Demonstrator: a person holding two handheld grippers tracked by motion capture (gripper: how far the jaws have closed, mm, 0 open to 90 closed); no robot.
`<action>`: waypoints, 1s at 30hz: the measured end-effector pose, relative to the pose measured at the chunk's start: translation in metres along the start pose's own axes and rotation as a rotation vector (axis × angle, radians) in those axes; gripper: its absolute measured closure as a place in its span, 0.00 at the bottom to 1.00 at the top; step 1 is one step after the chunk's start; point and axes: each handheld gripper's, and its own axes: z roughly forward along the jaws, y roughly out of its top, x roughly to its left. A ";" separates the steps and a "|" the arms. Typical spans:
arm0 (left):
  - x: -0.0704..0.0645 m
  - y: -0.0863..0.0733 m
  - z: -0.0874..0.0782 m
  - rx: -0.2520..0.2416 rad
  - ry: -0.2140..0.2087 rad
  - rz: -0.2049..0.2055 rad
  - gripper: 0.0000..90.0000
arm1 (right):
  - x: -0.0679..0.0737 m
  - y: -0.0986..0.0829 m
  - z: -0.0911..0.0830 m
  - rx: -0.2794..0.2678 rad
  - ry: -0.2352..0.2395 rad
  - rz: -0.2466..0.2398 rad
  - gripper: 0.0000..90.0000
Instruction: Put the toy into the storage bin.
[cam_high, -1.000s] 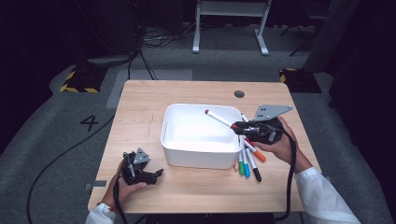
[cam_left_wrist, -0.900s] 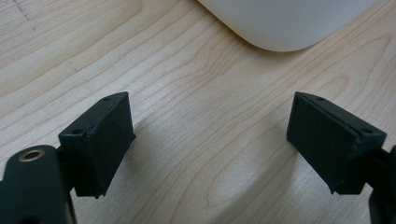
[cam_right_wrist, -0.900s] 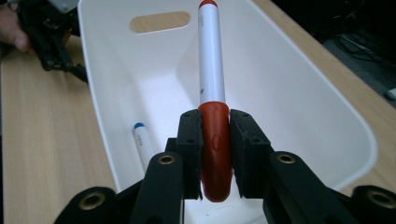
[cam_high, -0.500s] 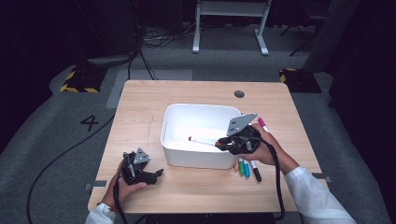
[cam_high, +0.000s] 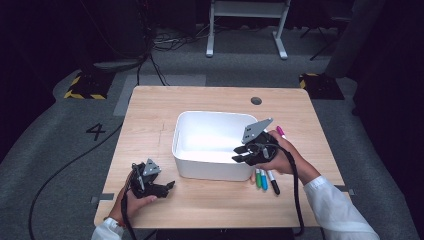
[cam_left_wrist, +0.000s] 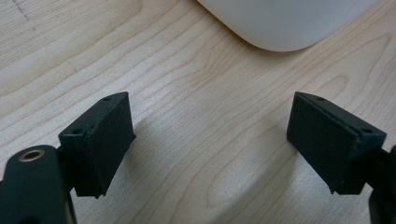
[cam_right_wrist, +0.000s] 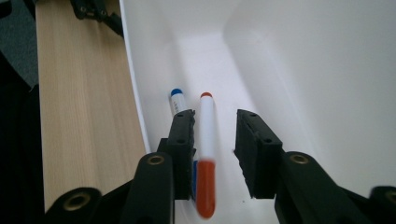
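Your right gripper (cam_high: 239, 153) hangs over the right end of the white rectangular plastic tub (cam_high: 186, 165) in the middle of the light wooden table (cam_high: 150, 107). Its jaws stand parted. In the right gripper view the white marker with the red cap (cam_right_wrist: 206, 158) lies between them, close against one pad and clear of the other; its near end is blurred, so I judge it to be loose and dropping, not pinched. Just beside it, on the tub floor along the near wall, lies a white marker with a blue cap (cam_right_wrist: 177, 102).

The risk is at the jaws. If you lift away at a slant, the pad that the red marker leans on could drag it up the wall or flick it out over the rim. If you close now, you may catch it again, or nip the blue one with it. Pull straight up, jaws wide.

More markers wait on the table by the tub's right front corner: a green one (cam_high: 258, 178), a blue one (cam_high: 263, 179) and a black-tipped one (cam_high: 273, 182) packed side by side, and a pink-capped one (cam_high: 280, 132) farther back. They lie so tight that a grab may take two at once or roll one toward the table's front edge.

Your left gripper (cam_high: 168, 185) rests on the table near the front left corner, jaws spread and holding nothing; its pads (cam_left_wrist: 105, 142) flank bare wood.
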 end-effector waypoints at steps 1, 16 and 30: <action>0.000 0.000 0.000 0.002 0.003 -0.004 0.16 | -0.001 -0.001 -0.003 -0.017 -0.016 0.002 0.72; 0.000 0.000 0.000 0.001 0.004 -0.004 0.16 | -0.026 -0.046 -0.074 -0.227 -0.308 0.175 0.61; 0.000 0.000 0.000 0.001 0.001 -0.003 0.16 | -0.091 -0.132 -0.044 -0.087 -0.474 0.413 0.61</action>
